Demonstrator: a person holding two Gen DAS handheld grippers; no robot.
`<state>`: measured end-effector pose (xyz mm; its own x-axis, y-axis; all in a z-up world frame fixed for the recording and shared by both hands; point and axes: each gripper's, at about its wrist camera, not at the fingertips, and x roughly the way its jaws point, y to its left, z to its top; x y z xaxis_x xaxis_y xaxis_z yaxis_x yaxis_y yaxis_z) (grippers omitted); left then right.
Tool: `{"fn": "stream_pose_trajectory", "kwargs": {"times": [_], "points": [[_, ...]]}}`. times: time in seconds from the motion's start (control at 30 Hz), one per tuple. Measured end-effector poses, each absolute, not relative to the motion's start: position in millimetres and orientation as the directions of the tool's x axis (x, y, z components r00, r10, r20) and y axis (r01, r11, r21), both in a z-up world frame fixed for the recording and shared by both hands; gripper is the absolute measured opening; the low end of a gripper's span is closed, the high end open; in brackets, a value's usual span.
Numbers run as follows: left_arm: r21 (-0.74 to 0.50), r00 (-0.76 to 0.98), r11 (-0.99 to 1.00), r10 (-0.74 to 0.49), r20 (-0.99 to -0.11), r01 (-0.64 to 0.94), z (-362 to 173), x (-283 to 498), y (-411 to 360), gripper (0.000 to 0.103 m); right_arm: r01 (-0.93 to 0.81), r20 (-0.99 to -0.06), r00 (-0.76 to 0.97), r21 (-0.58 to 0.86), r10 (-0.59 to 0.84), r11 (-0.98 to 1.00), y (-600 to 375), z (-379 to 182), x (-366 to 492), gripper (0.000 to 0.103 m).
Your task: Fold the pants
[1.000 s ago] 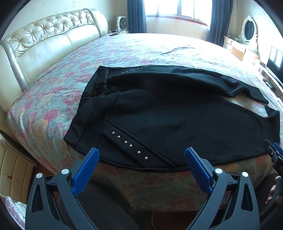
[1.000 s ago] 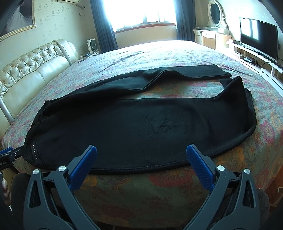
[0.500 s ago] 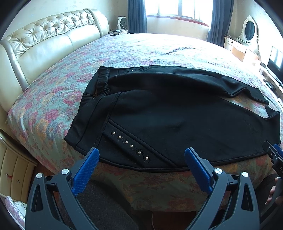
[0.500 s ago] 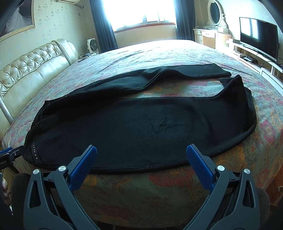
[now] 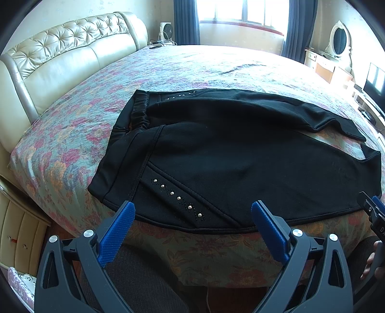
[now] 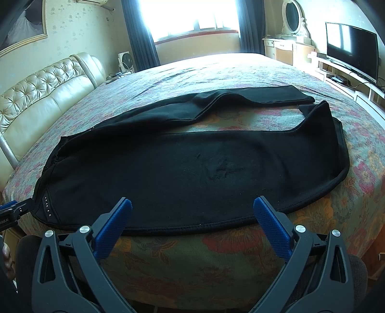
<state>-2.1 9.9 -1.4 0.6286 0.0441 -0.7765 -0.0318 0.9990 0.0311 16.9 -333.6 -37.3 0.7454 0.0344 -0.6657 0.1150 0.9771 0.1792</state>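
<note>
Black pants (image 5: 240, 156) lie spread flat on the flowered bedspread (image 5: 72, 125), waistband to the left and legs running right. A row of metal studs (image 5: 178, 198) marks the near hip. In the right wrist view the pants (image 6: 192, 168) show both legs, the far leg bent, the near leg along the bed's front edge. My left gripper (image 5: 192, 216) hovers open just short of the near hem by the studs. My right gripper (image 6: 192, 211) is open at the near hem of the closer leg. Neither touches the cloth.
A tufted cream headboard (image 5: 60, 55) stands at the left. A dresser with an oval mirror (image 6: 292, 16) and a TV (image 6: 351, 48) line the right wall. A bedside cabinet (image 5: 16, 228) sits low left. The far half of the bed is bare bedspread.
Both grippers have crept slightly toward the pants' near hem. The pants have not moved and the jaws stay open.
</note>
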Motion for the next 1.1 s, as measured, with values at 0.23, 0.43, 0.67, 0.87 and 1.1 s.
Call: {"fn": "stream_pose_trajectory", "kwargs": {"times": [0.23, 0.43, 0.67, 0.87, 1.1], "points": [[-0.054, 0.7, 0.995, -0.093, -0.708, 0.078, 26.3, 17.8, 32.1, 0.096, 0.126, -0.652, 0.758, 0.171, 0.016, 0.977, -345.8, -23.9, 30.3, 0.101], [-0.182, 0.628, 0.975, -0.222, -0.746, 0.129, 23.2, 77.1, 87.5, 0.096, 0.158, -0.657, 0.754, 0.166, -0.011, 0.973, -355.7, -19.3, 57.0, 0.101], [-0.158, 0.647, 0.985, -0.169, -0.744, 0.075, 24.1, 170.7, 159.6, 0.096, 0.115, -0.687, 0.727, 0.122, 0.001, 0.986, -338.0, -24.6, 101.3, 0.101], [-0.211, 0.572, 0.961, -0.275, -0.773, 0.176, -3.6, 259.2, 193.5, 0.096, 0.047, -0.711, 0.702, 0.109, 0.045, 0.993, -314.9, -28.9, 133.7, 0.101], [-0.433, 0.469, 0.884, -0.461, -0.753, 0.175, -44.5, 325.7, 213.4, 0.096, -0.05, -0.727, 0.676, 0.119, 0.121, 0.992, -293.5, -25.3, 160.6, 0.101]]}}
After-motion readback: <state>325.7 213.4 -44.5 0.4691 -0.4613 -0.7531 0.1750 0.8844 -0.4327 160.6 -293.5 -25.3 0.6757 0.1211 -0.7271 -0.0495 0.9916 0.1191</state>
